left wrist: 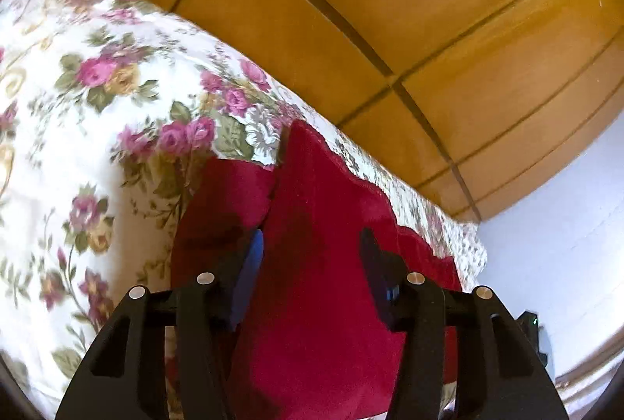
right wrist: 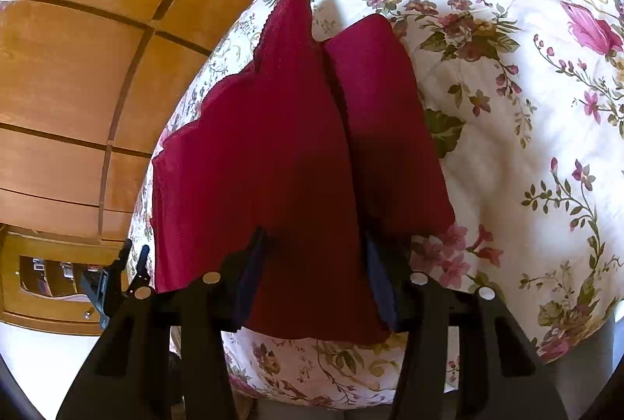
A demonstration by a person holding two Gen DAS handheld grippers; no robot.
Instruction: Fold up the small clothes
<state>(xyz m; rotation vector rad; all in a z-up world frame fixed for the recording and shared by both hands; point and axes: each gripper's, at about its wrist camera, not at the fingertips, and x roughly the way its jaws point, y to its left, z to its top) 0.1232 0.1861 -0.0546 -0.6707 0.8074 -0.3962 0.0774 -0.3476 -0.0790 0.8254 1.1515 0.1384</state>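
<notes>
A dark red small garment [left wrist: 312, 209] lies on a floral bedspread [left wrist: 78, 100], with two leg-like parts pointing away. My left gripper [left wrist: 310, 244] is open, its blue-padded fingers on either side of the near part of the cloth. In the right wrist view the same red garment [right wrist: 265, 147] lies on the bedspread [right wrist: 526, 108]. My right gripper [right wrist: 314, 248] is open too, its fingers straddling the garment's near edge without pinching it. The left gripper also shows in the right wrist view [right wrist: 117, 283] at the far left.
A wooden wardrobe with panelled doors [left wrist: 390, 10] stands behind the bed, also in the right wrist view [right wrist: 78, 69]. A white wall [left wrist: 553, 244] is at the right. The bedspread's edge [right wrist: 312, 381] drops off near the right gripper.
</notes>
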